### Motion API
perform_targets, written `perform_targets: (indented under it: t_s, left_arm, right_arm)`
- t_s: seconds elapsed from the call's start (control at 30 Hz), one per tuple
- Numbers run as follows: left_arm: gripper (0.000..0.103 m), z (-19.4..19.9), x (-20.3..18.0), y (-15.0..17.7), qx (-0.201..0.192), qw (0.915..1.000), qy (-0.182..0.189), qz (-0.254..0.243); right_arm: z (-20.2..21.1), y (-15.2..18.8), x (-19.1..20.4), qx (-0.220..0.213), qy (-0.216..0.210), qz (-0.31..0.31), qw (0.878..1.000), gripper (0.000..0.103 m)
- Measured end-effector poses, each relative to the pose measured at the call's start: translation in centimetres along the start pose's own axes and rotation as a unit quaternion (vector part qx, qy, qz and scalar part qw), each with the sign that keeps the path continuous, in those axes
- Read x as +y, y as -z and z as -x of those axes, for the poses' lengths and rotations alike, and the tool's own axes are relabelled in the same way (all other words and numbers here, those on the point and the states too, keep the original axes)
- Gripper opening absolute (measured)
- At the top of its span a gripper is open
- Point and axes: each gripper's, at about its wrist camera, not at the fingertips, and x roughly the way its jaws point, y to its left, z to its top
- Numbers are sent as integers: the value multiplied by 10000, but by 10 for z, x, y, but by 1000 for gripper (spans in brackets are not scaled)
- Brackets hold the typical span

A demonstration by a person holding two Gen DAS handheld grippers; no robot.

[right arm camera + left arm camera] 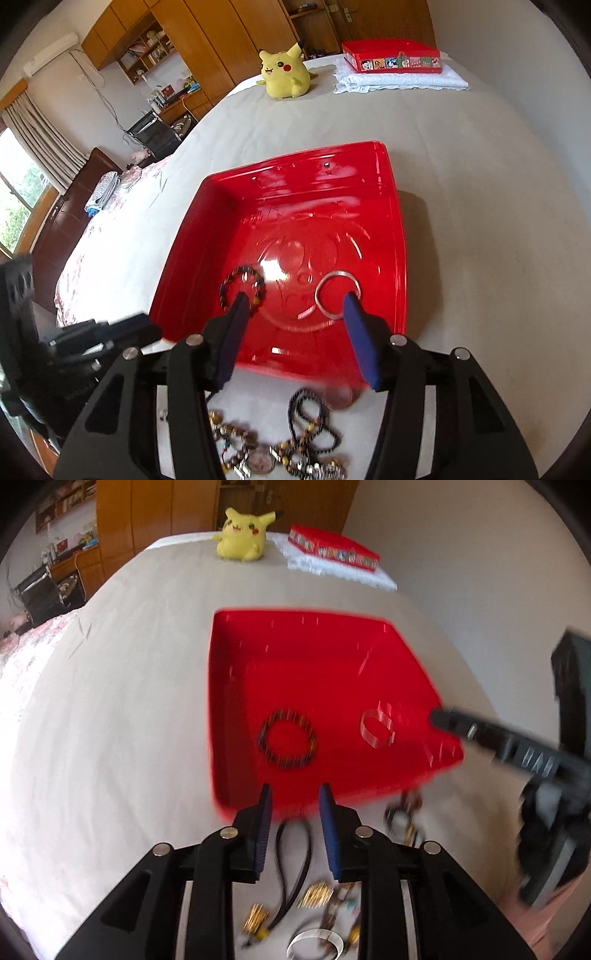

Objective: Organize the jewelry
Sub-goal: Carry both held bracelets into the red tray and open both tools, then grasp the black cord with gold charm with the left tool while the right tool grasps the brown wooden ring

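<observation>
Already the red tray (391,206) holds a beaded bracelet (242,291) and silver bangle (338,293), so both grippers, left (295,801) narrow, right (295,306) wider, hang empty over the remaining jewelry pile (280,450).

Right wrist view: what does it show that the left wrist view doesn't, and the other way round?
Only the right wrist view shows the window, the bookshelves and a watch in the loose pile. Only the left wrist view shows a black cord loop and gold beads near its fingers. Both show the red tray holding a beaded bracelet and a silver bangle, plus the yellow plush toy.
</observation>
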Motion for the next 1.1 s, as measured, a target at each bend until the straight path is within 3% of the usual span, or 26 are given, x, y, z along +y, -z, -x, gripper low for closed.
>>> perform_targets:
  t_s: [0.1,0.3,0.43,0.53,0.87,0.93,1.1]
  left_arm:
    - [26,2,7,37,195,9994,-234,-165]
    - [26,1,19,85,465,9985,-257,-143]
    - [26,-6,17,101,628,9976,-184,-243]
    - [35,-14,17,105,684,9970,-215,-276]
    - [42,-29,16,106,727,9963,-189,-427]
    - [41,-30,14,106,700,9961,-240,-490]
    - [20,-35,12,100,550,9961,-480,-499]
  right_arm:
    - [11,19,1,87,-84,13,9999,46]
    - [24,58,11,226,-176,163,9995,44]
    - [21,78,11,564,-353,139,9977,40]
    - [20,90,10,746,-362,130,9965,40]
    - [20,107,-2,878,-371,-61,9954,40]
    - [18,109,-4,934,-380,-124,9948,40]
    - [18,118,-14,1086,-298,-220,9934,40]
